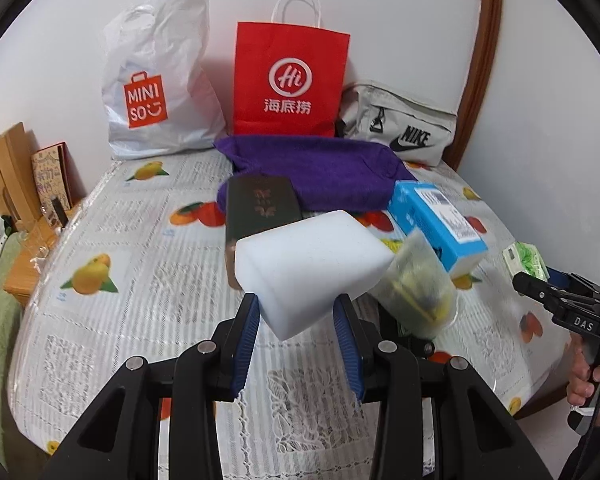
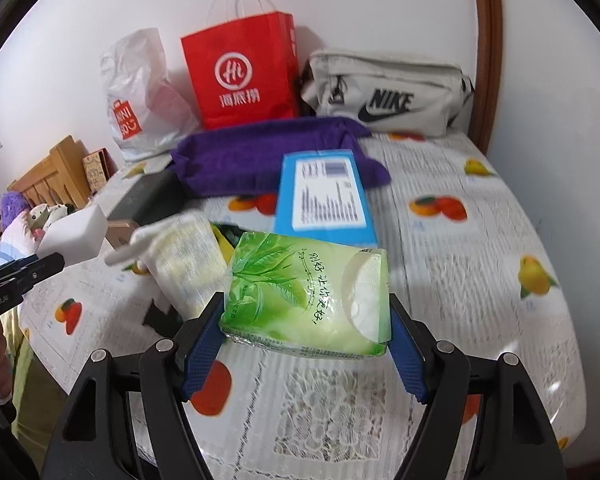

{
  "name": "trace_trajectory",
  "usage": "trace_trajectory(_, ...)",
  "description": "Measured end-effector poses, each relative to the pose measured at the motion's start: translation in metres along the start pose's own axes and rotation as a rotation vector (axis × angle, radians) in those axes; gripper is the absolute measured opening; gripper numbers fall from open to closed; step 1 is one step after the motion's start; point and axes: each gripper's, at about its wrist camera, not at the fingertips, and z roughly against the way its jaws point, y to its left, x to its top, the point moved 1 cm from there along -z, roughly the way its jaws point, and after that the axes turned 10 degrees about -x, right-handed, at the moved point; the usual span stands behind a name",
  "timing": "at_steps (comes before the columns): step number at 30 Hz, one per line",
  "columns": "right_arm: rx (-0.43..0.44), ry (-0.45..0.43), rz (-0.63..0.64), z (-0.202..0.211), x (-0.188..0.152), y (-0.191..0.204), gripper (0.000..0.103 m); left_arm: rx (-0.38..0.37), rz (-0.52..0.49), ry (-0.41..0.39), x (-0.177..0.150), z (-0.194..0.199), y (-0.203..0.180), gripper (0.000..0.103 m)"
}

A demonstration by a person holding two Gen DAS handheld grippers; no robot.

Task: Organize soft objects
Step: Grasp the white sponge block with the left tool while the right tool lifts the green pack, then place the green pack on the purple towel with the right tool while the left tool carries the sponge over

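Observation:
My left gripper (image 1: 296, 312) is shut on a white sponge block (image 1: 312, 268) and holds it above the table; the block also shows in the right wrist view (image 2: 74, 236). My right gripper (image 2: 306, 320) is shut on a green tissue pack (image 2: 308, 296), held above the table; the pack shows at the right edge of the left wrist view (image 1: 526, 262). A purple towel (image 1: 320, 172) lies at the back of the table. A clear pouch with yellow and dark items (image 1: 420, 288) lies beside the sponge.
A white MINISO bag (image 1: 156, 84), a red paper bag (image 1: 290, 80) and a grey Nike pouch (image 1: 400, 124) stand against the wall. A dark green box (image 1: 260, 204) and a blue box (image 1: 436, 220) lie on the fruit-print tablecloth (image 1: 140, 280). A wooden bed frame (image 1: 8, 176) is on the left.

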Motion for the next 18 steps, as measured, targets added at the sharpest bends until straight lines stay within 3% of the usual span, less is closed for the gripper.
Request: trace_trajectory(18,0.039,-0.036,0.060,-0.025,0.088,0.020,0.075,0.051,0.038,-0.010,0.075,-0.022,0.010,0.037)
